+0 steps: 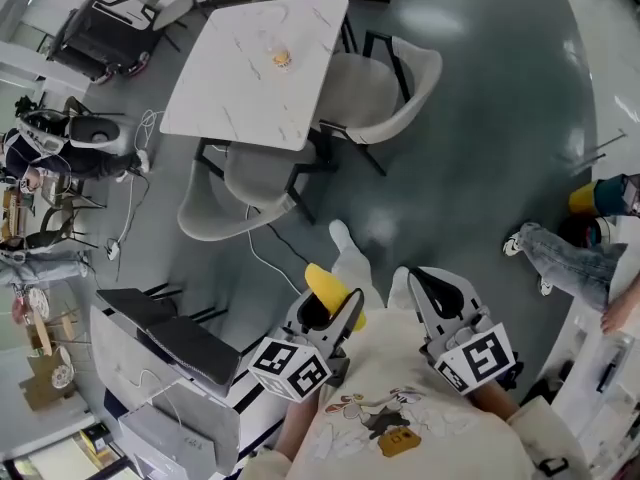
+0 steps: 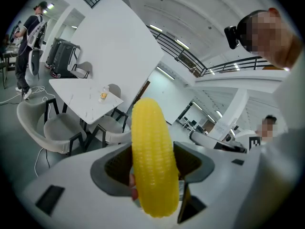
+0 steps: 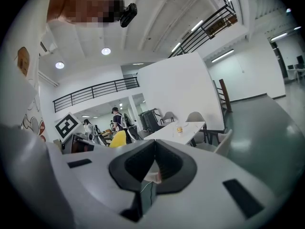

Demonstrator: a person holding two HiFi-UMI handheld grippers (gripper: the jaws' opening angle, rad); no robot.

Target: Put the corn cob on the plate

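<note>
A yellow corn cob (image 1: 325,286) stands upright between the jaws of my left gripper (image 1: 335,306), which is shut on it close to my body. In the left gripper view the corn cob (image 2: 151,166) fills the middle, with the left gripper (image 2: 152,163) clamped on its sides. My right gripper (image 1: 425,283) is beside it, shut with nothing held; the right gripper (image 3: 154,168) shows its jaws pressed together. The corn cob (image 3: 118,138) shows to its left. A white marble table (image 1: 240,78) stands well ahead, with a small object (image 1: 282,58) on it. I see no plate clearly.
Pale chairs (image 1: 390,88) ring the table, one chair (image 1: 235,193) on the near side. A cable (image 1: 265,258) runs over the grey floor. A white desk with black gear (image 1: 175,338) is at my left. A person's legs (image 1: 565,258) are at the right.
</note>
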